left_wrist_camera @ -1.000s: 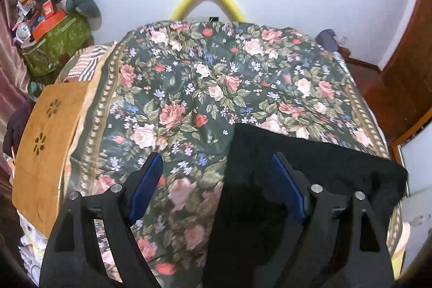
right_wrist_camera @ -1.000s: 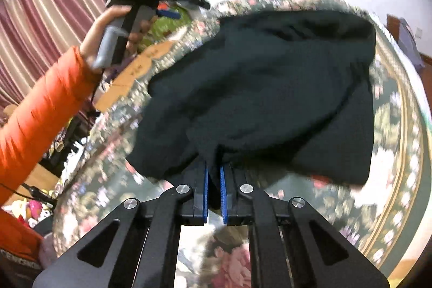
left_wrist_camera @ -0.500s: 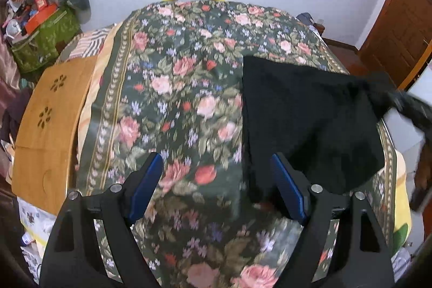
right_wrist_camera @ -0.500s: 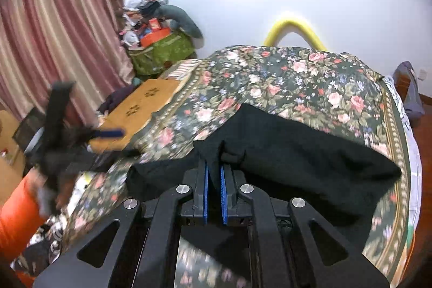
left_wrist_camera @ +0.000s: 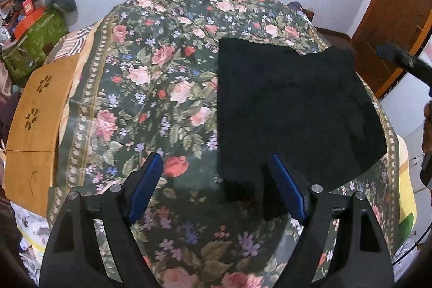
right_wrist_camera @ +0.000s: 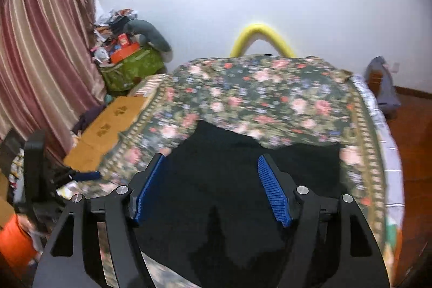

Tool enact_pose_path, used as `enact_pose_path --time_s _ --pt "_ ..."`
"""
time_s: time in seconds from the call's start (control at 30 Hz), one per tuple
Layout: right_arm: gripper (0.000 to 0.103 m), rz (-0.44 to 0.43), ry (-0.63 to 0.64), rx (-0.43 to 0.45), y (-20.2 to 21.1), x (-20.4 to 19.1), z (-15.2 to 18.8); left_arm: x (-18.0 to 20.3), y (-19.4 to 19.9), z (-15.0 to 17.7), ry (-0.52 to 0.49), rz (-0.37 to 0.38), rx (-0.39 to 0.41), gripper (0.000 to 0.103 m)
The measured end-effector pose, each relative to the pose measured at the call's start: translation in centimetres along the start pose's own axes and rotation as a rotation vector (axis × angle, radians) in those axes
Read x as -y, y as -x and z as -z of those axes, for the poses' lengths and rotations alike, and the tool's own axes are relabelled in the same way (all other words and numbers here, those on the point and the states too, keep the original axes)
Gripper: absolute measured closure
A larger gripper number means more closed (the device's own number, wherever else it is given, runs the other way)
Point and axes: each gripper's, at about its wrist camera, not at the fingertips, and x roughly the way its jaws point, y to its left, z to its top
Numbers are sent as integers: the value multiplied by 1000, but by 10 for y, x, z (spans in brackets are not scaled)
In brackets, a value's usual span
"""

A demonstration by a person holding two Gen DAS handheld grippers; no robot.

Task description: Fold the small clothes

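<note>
The left gripper (left_wrist_camera: 216,185) is held above the near part of the floral bedspread (left_wrist_camera: 151,88), pointing forward and down across the bed, its two blue-padded fingers (left_wrist_camera: 145,188) spread wide with nothing between them. The black garment (left_wrist_camera: 291,112) lies flat on the bedspread, on the right half of the bed in the left wrist view; its near left corner sits just ahead of the right-hand finger of that gripper, and whether the finger touches the cloth cannot be told. The right gripper (right_wrist_camera: 213,185) is held directly over the same black garment (right_wrist_camera: 221,196), angled down toward it, with its fingers (right_wrist_camera: 272,190) likewise wide apart and gripping nothing. In the right wrist view the garment fills the space beneath and between the fingers, its far edge ending on the floral bedspread (right_wrist_camera: 270,99). A wooden board (left_wrist_camera: 35,120) lies along the left side of the bed. A yellow curved bar (right_wrist_camera: 262,37) stands at the far end against the wall, and a green bag (right_wrist_camera: 132,66) piled with items sits by the curtain (right_wrist_camera: 46,45).
</note>
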Motion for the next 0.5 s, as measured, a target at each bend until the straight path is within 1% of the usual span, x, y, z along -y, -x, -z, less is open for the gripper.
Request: enact_pose_path --time_s 0.1,0.17,0.23,0.3,0.33,0.37,0.4,0.43,0.5 --pt "36 31 -4 -26 3 24 20 13 -13 -7 -15 9 -3 21" --pt "36 44 -4 -63 -1 37 35 21 -20 -12 -32 4 0 21" --pt "36 61 -8 -92 -8 47 47 30 -33 -21 -53 -16 2 21" --pt "36 111 -8 -119 -19 58 58 34 -46 -28 -58 -54 -10 21" --pt "36 139 -7 -126 -21 64 62 33 -54 -32 -57 -85 -17 21" --pt "36 161 -12 -125 -23 68 66 30 -60 -35 -43 -111 -18 21" --pt "36 177 -25 -120 -22 74 69 25 -63 -38 -26 -118 -15 21" --pt "36 183 -47 -115 -21 81 73 17 -65 -41 14 -105 -12 20" --pt "36 169 -93 -105 -15 93 78 5 -67 -43 80 -63 -20 19"
